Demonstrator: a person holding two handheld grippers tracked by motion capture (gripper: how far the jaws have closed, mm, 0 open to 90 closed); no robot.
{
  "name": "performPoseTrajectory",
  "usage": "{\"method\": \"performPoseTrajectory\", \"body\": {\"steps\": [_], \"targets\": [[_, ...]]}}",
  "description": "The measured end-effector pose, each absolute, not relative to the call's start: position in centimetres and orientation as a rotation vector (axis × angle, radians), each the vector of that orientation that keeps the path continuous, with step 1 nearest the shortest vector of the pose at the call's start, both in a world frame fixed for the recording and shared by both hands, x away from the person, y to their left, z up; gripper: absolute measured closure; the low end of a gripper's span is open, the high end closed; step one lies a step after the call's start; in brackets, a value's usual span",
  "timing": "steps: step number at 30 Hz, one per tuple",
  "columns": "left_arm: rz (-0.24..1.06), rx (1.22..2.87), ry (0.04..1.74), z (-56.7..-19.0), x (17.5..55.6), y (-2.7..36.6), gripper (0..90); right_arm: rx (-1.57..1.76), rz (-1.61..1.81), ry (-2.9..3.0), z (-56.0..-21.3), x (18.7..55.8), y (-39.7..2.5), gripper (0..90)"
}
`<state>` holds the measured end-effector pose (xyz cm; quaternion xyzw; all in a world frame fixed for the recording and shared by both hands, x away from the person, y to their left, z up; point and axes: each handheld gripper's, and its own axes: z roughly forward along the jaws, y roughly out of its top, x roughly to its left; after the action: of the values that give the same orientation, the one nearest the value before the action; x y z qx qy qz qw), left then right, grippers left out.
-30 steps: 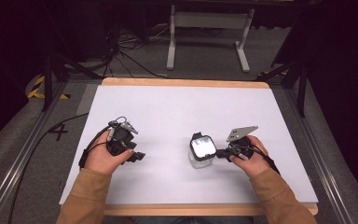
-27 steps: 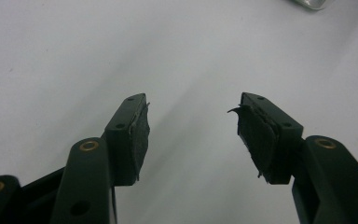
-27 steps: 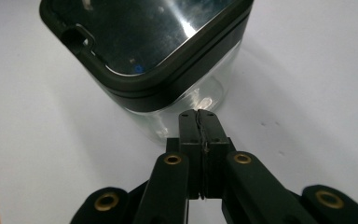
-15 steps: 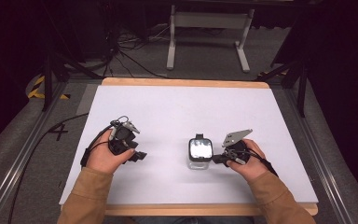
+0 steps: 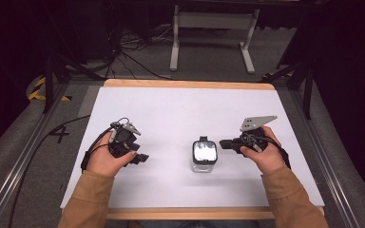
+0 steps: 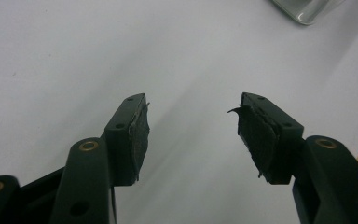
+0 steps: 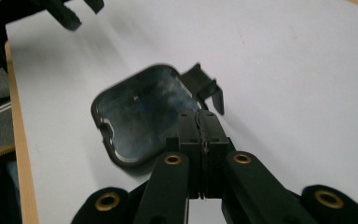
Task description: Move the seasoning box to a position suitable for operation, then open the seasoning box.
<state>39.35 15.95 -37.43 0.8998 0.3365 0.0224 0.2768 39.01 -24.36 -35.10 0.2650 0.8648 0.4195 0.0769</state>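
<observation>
Nearest the person, the two tan-sleeved forearms are reaching onto the white rectangular table top [image 5: 180, 114], each hand holding a black two-jaw gripper. The left gripper [image 5: 140, 158] is resting near the table's left front with its jaws spread wide and nothing between them; in the left gripper view its worn pads [image 6: 140, 135] are facing each other across bare white surface, with a pale corner of the container just showing at the top right. Between the hands, slightly toward the right one, a small clear plastic container with a black-rimmed lid and a black latch tab [image 5: 204, 155] is standing on the table. The right gripper [image 5: 222, 143] is lying just beside it, its tip aimed leftward at the lid's right edge; in the right gripper view its jaws are pressed together with no gap, and whether they are touching the rim I cannot tell. The container [image 7: 144, 114] is sitting straight ahead of that closed tip, with the lid's longer side running front to back on the table and the latch tab at its far end. The right hand is plainly the nearer one, so any pushing or prying at the lid would probably fall to it, while the left gripper is well apart and free to steady the box.
</observation>
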Motion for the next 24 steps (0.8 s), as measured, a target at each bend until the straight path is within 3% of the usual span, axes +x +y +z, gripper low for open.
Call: {"method": "performPoseTrajectory", "body": {"steps": [24], "targets": [[0.055,2.415,0.911,-37.5,39.0,16.2,43.1,0.714,1.124,2.677,-32.4,42.8,-19.5,90.0]]}}
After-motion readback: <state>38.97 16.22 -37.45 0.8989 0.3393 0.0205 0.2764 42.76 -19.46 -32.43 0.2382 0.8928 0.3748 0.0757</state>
